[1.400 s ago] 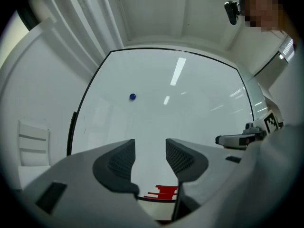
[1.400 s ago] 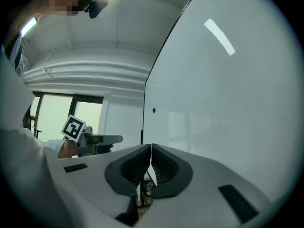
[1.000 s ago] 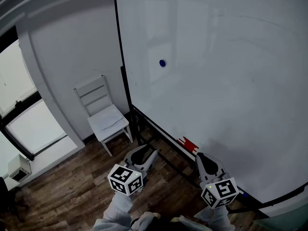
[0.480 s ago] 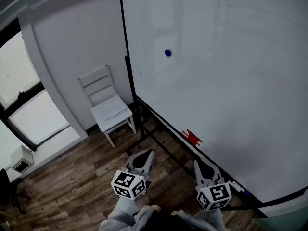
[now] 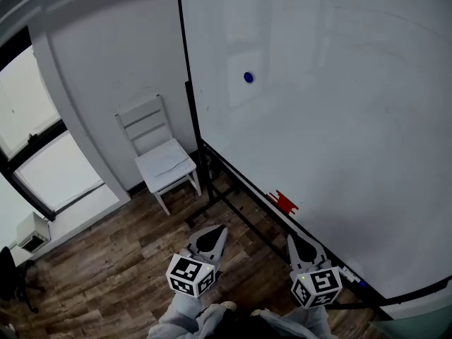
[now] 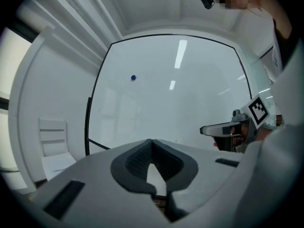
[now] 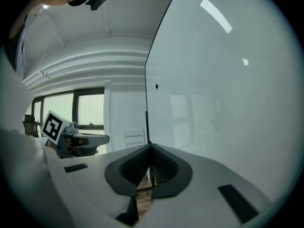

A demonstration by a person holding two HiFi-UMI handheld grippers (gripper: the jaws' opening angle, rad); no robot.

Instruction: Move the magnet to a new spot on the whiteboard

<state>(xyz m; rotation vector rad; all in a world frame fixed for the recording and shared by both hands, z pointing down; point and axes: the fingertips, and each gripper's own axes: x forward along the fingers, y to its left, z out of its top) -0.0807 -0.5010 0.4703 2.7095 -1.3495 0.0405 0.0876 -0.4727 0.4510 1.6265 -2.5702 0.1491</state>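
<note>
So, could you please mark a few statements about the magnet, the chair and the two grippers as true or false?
1. The blue magnet sits on the whiteboard, well apart from both grippers. True.
2. The left gripper holds the magnet. False: its jaws are together with nothing between them.
3. A white chair stands beside the whiteboard's left edge in the head view. True.
4. The right gripper has its jaws wide apart. False: they meet at the tips.
5. The red item lies on the chair seat. False: it sits at the whiteboard's lower edge.
</note>
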